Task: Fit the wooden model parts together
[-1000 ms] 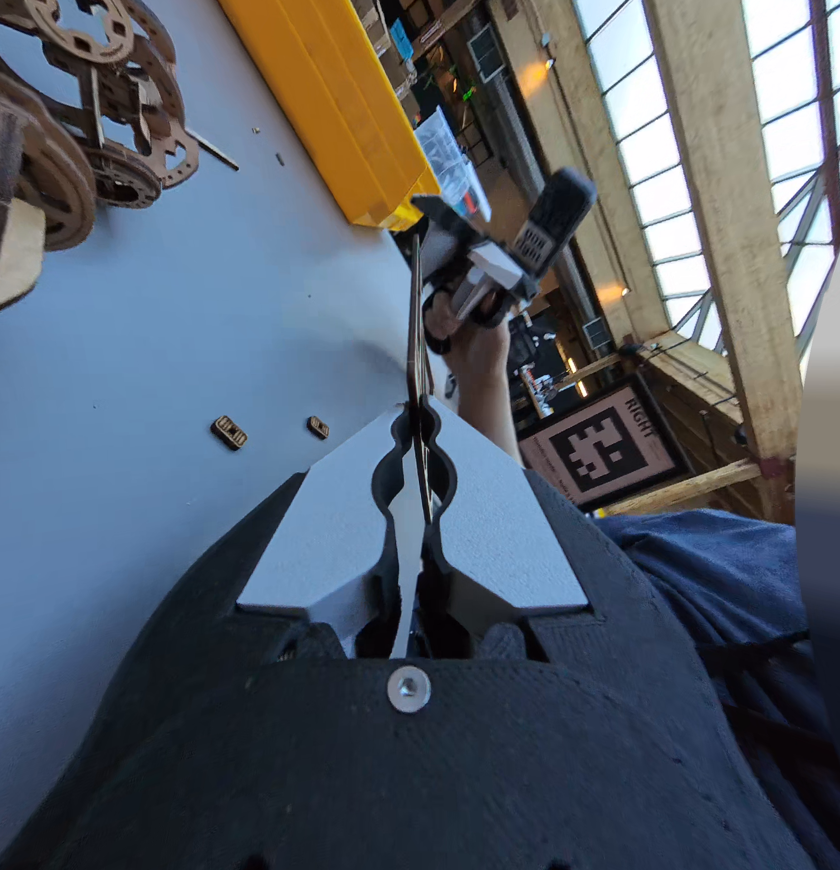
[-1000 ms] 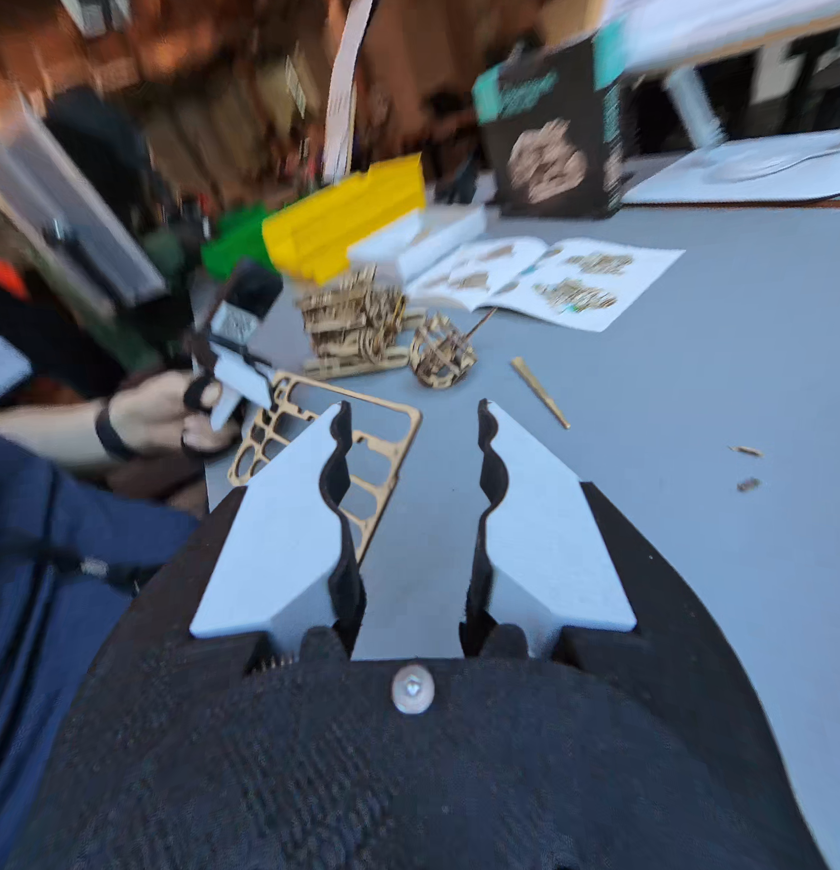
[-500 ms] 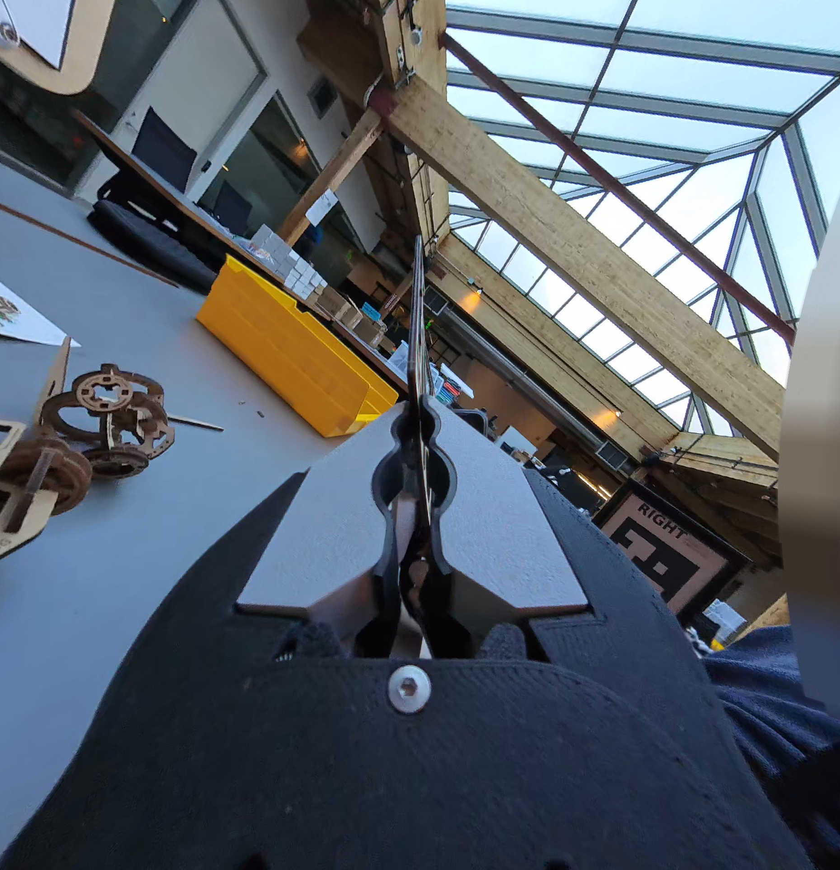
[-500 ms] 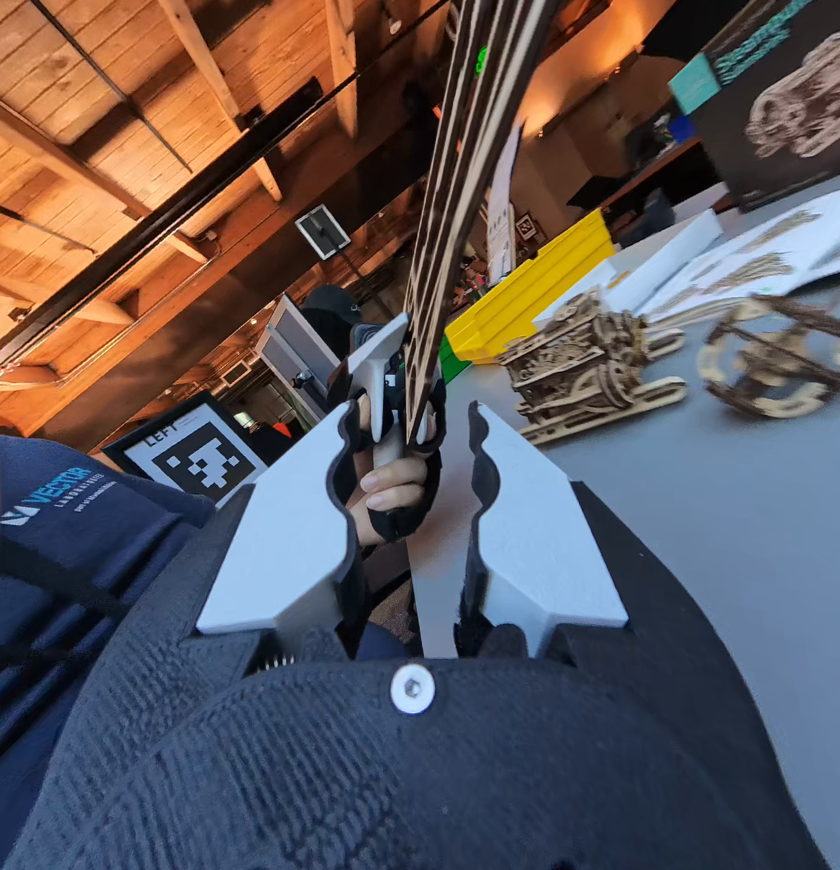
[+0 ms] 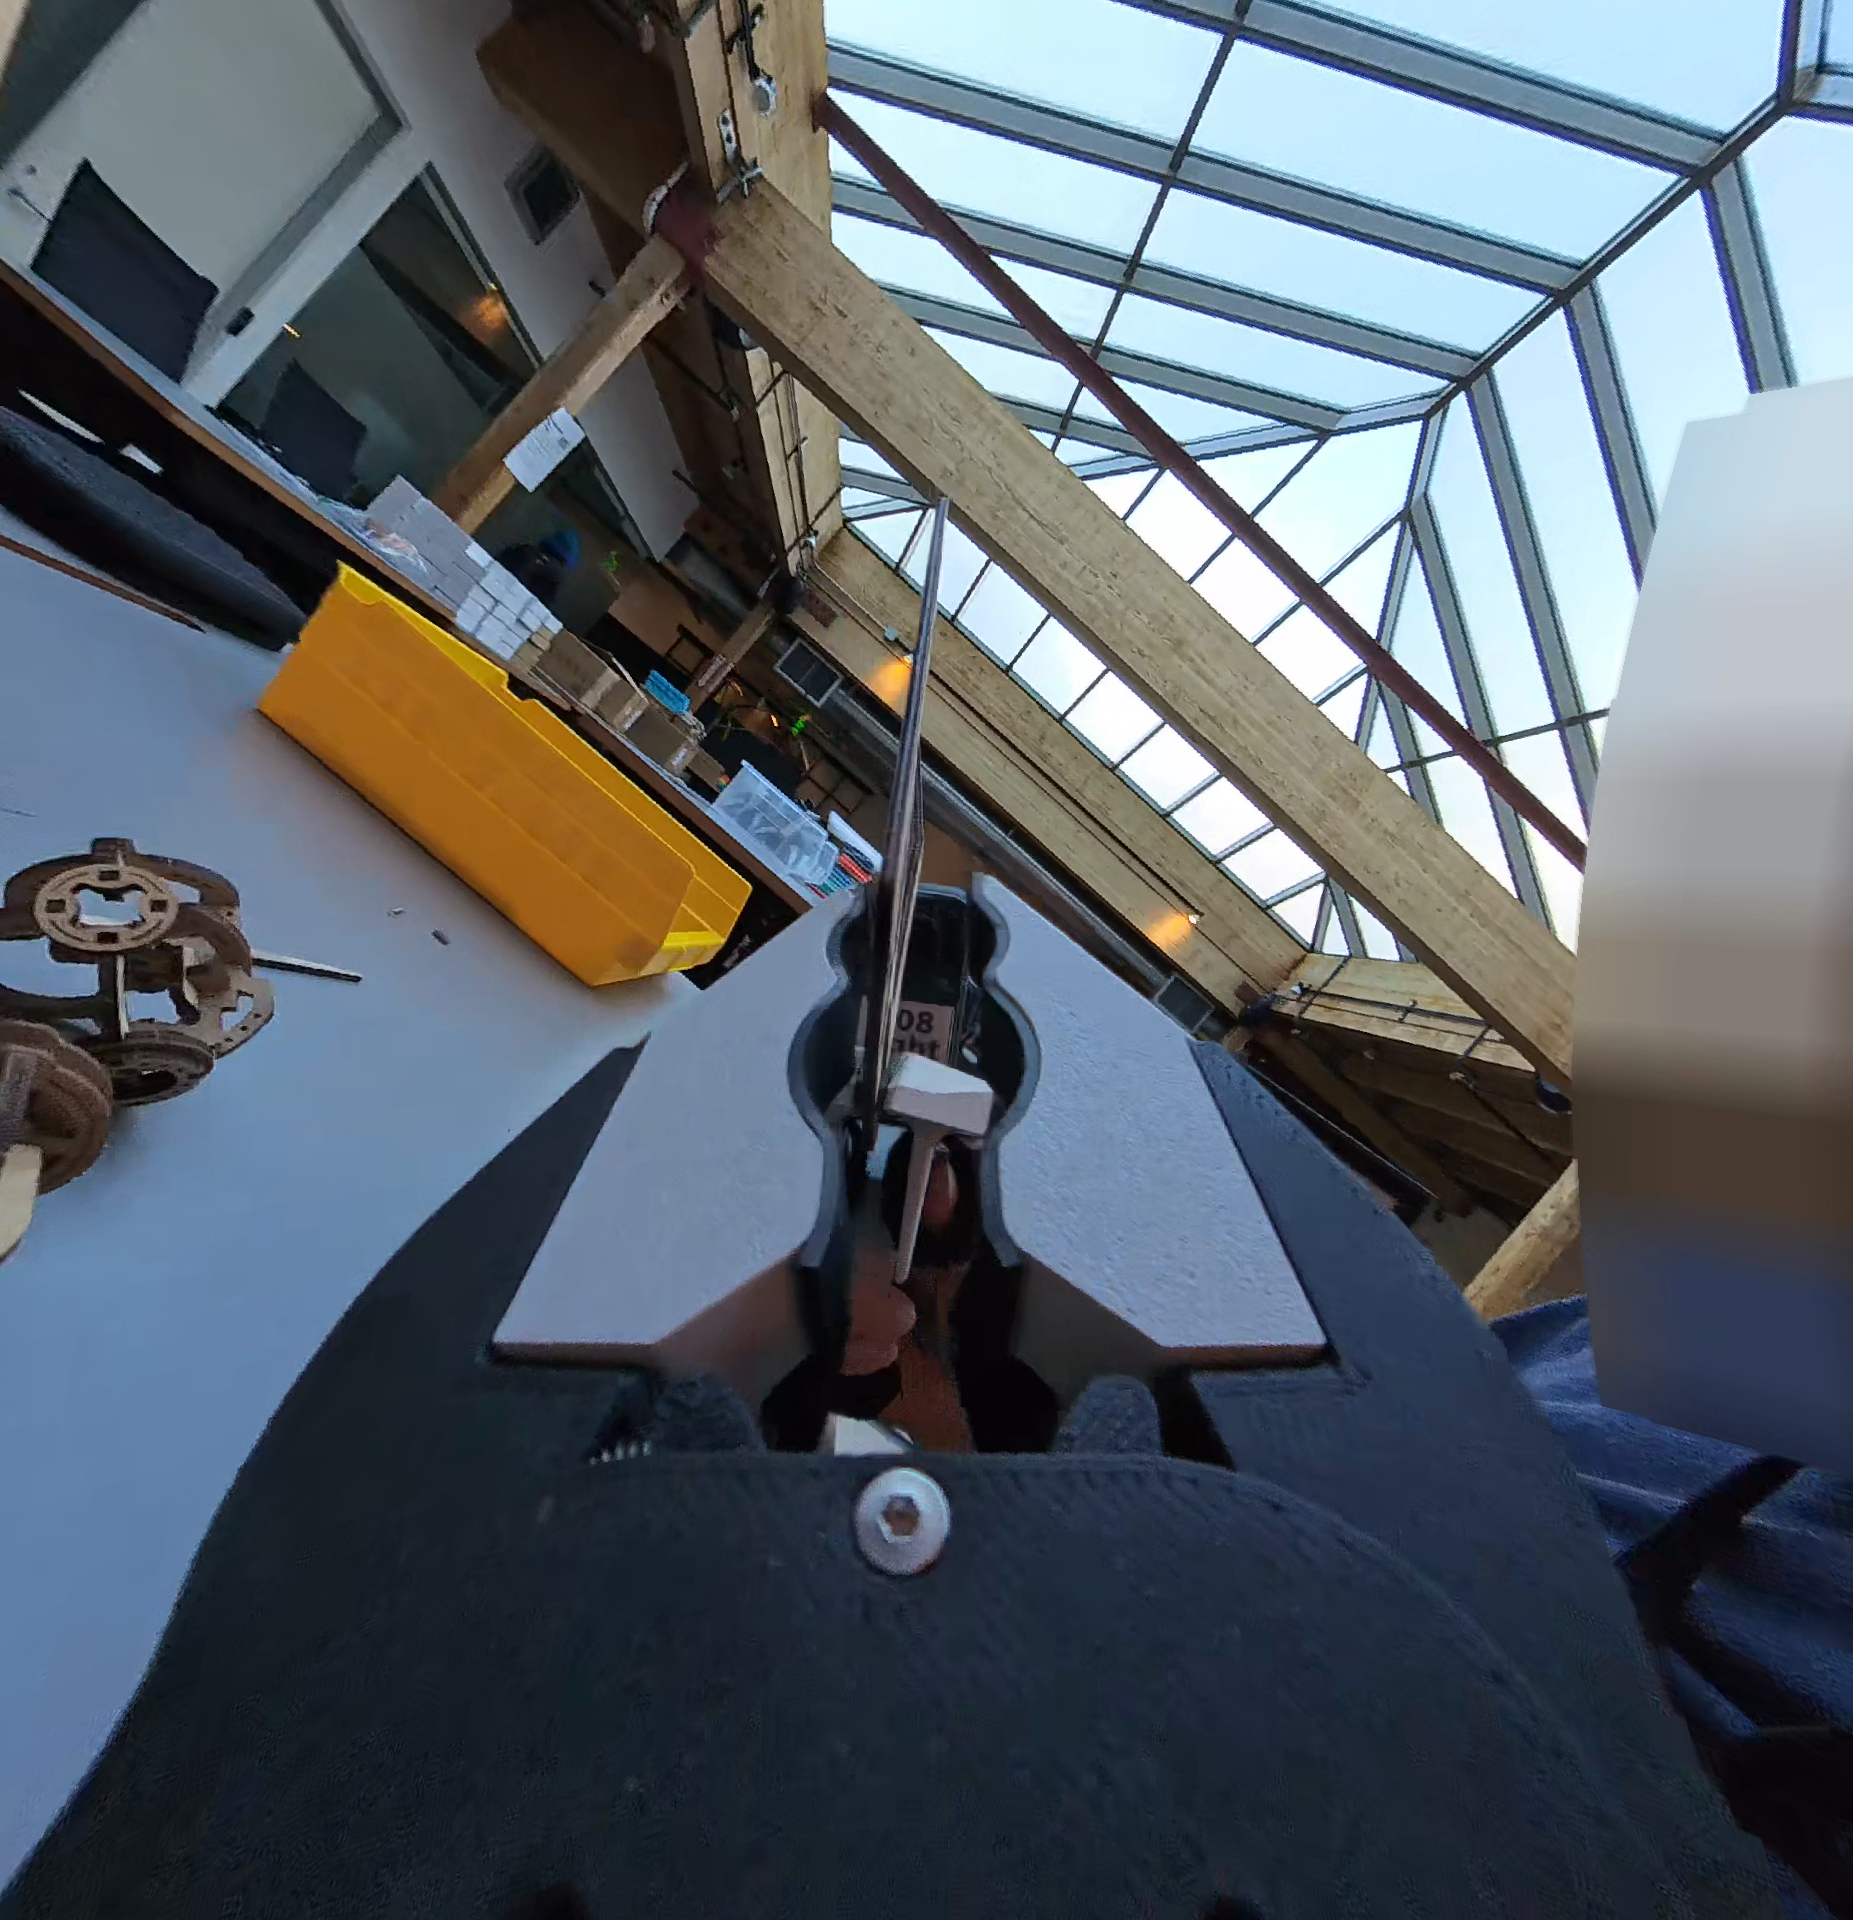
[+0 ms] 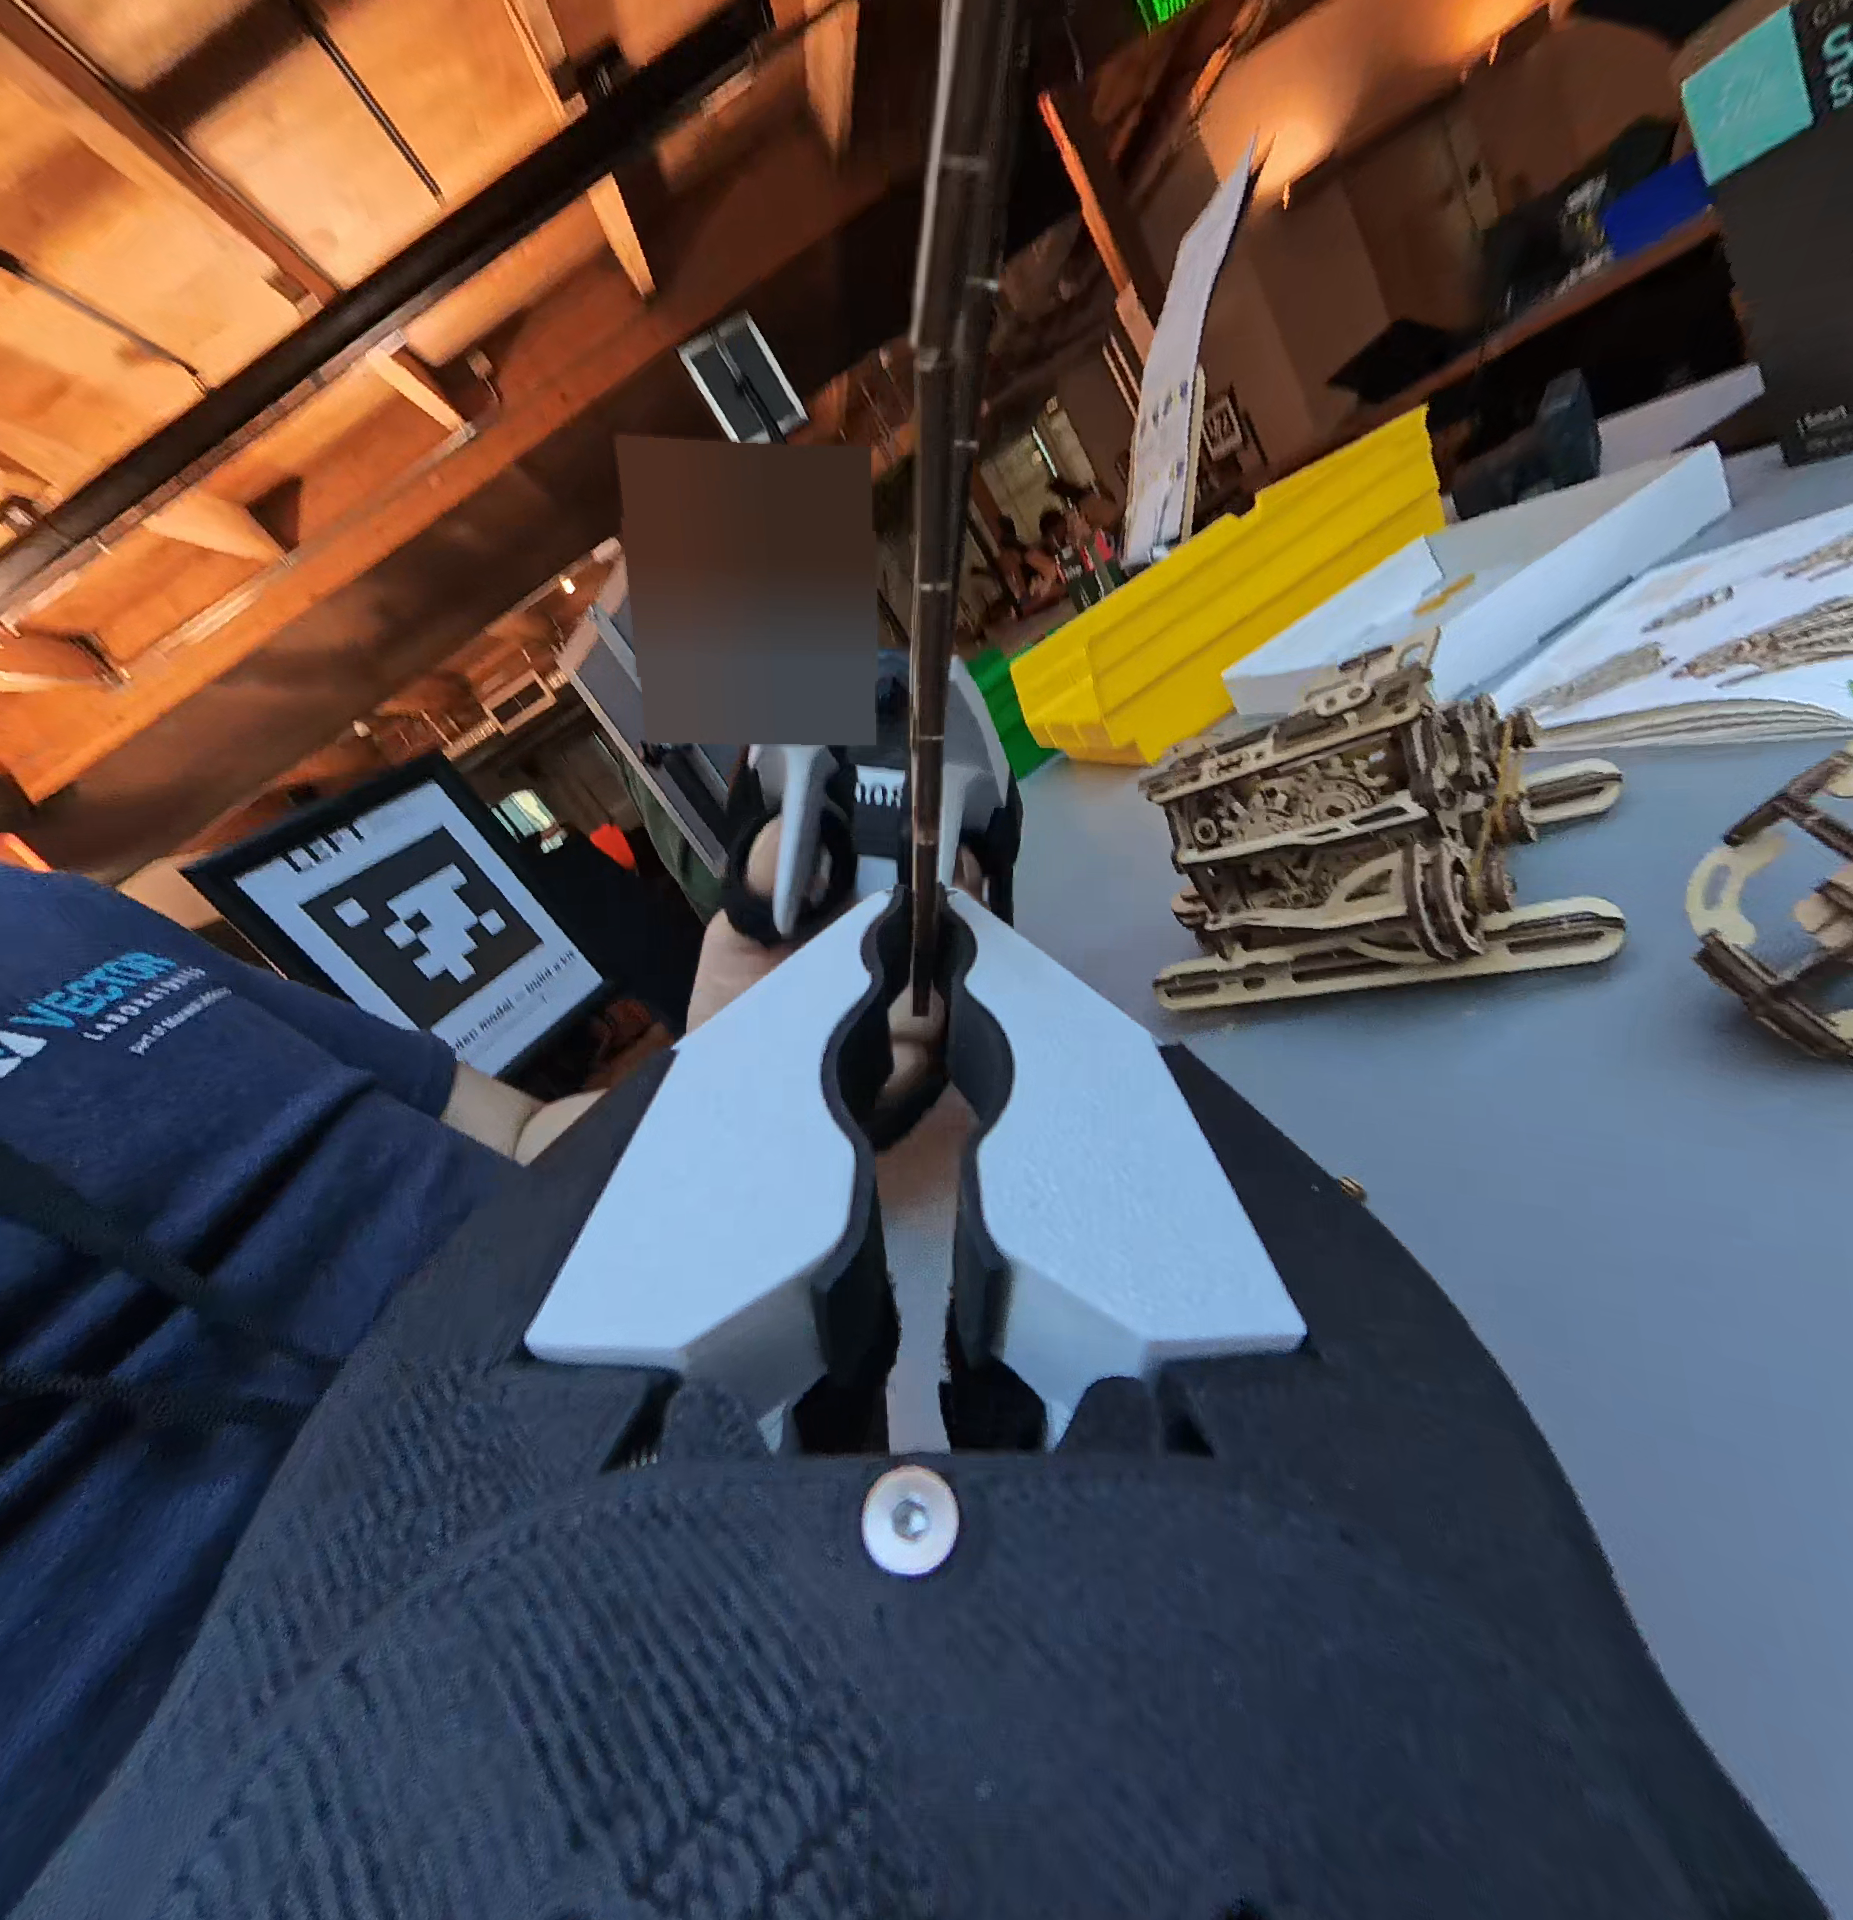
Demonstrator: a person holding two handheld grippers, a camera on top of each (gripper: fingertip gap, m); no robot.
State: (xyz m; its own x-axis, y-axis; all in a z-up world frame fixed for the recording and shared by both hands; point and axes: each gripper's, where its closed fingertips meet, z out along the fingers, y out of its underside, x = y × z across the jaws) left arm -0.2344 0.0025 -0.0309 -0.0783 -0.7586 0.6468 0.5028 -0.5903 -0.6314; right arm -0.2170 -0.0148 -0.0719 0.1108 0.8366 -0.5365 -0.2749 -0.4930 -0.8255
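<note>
A thin wooden part sheet (image 5: pixel 917 675) stands edge-on and upright above the table's near edge; it also shows in the right wrist view (image 6: pixel 948 416). My right gripper (image 6: pixel 927 904) is shut on its lower edge. My left gripper (image 5: pixel 917 899) faces it from the other side. Its jaws stand slightly apart with the sheet between them, lying against the left finger (image 5: pixel 693 1122). Through that gap I see the right gripper (image 5: pixel 937 1091). The left gripper (image 6: pixel 880 821) shows behind the sheet in the right wrist view.
On the grey table (image 6: pixel 1524 1195) stand a built wooden model (image 6: pixel 1369 821), a round wooden subassembly (image 6: pixel 1795 935) (image 5: pixel 122 977), an open booklet (image 6: pixel 1732 644), a white box (image 6: pixel 1524 582), a dark carton (image 6: pixel 1815 208) and a yellow bin (image 5: pixel 506 790). One gripper's finger ends stand about 5 cm off the other's.
The right gripper has closed on the sheet's lower edge. The left gripper's jaws, shut on the sheet before, have parted a little. The sheet stays upright.
</note>
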